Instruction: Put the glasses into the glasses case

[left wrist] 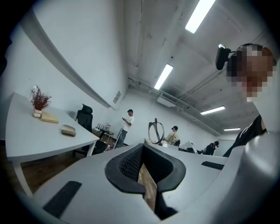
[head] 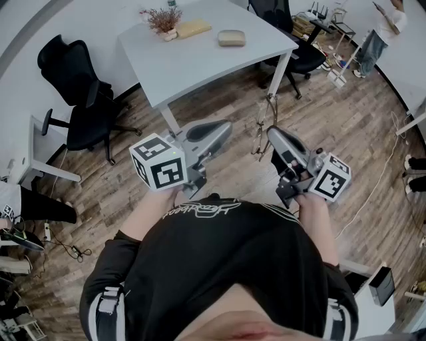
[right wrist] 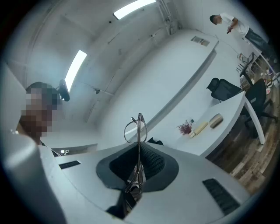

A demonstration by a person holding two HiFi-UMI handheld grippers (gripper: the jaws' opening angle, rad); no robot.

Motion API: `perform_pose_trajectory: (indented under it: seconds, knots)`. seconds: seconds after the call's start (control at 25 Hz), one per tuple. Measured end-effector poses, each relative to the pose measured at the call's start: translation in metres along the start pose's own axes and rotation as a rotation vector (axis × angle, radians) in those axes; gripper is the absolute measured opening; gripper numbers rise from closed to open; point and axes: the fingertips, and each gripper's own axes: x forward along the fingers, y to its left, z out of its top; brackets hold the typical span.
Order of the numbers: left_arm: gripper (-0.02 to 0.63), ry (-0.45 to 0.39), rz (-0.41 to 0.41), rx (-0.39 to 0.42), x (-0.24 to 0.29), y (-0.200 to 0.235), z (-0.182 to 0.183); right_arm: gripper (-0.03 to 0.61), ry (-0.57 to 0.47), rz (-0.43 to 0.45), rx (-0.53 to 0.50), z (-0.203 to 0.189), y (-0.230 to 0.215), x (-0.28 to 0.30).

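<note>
Your right gripper [right wrist: 138,168] pinches the glasses [right wrist: 135,129], whose lenses rise past the pads. Your left gripper [left wrist: 144,175] holds its jaws a slit apart, with only floor showing between them. Well ahead, the glasses case [head: 231,38], seemingly closed, lies on the white table [head: 200,63] near a dried sprig [head: 161,18] and a wooden block [head: 193,28]. A black chair [head: 80,100] stands left of the table on the plank floor [head: 219,100].

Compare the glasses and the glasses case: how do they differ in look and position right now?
The glasses are a thin wire frame you can see through; the glasses case is a solid, tan, rounded block. The glasses are held off the ground, pinched in the right gripper; the glasses case lies flat on the white table, with no gripper touching it. They are well apart.
</note>
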Motion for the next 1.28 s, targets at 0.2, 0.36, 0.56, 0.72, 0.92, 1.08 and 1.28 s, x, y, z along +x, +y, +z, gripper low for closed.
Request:
perform_pose_trajectory:
  seconds: [0.2, 0.36, 0.56, 0.72, 0.92, 1.08, 1.28]
  knots:
    - [0.006, 0.002, 0.007, 0.011, 0.0, -0.015, -0.004, 0.02, 0.003, -0.003, -0.009, -0.002, 0.005, -0.012]
    - [0.006, 0.0, -0.003, 0.023, 0.002, -0.02, -0.004, 0.02, -0.001, -0.001, -0.021, 0.0, 0.009, -0.014]
    - [0.006, 0.007, -0.006, 0.026, 0.009, -0.024, -0.005, 0.02, 0.009, -0.022, -0.056, 0.002, 0.009, -0.021]
    - [0.006, 0.014, -0.003, 0.015, 0.015, -0.027, -0.011, 0.02, 0.007, -0.056, -0.12, 0.008, 0.007, -0.032]
    - [0.006, 0.027, -0.003, 0.01, 0.019, -0.026, -0.013, 0.02, 0.022, -0.081, -0.139, 0.006, 0.001, -0.036]
    - [0.006, 0.041, -0.001, -0.002, 0.021, -0.021, -0.017, 0.02, 0.019, -0.087, -0.132, 0.004, -0.004, -0.037]
    - [0.006, 0.062, -0.014, -0.032, 0.031, -0.008, -0.031, 0.02, 0.021, -0.106, -0.12, -0.005, -0.019, -0.04]
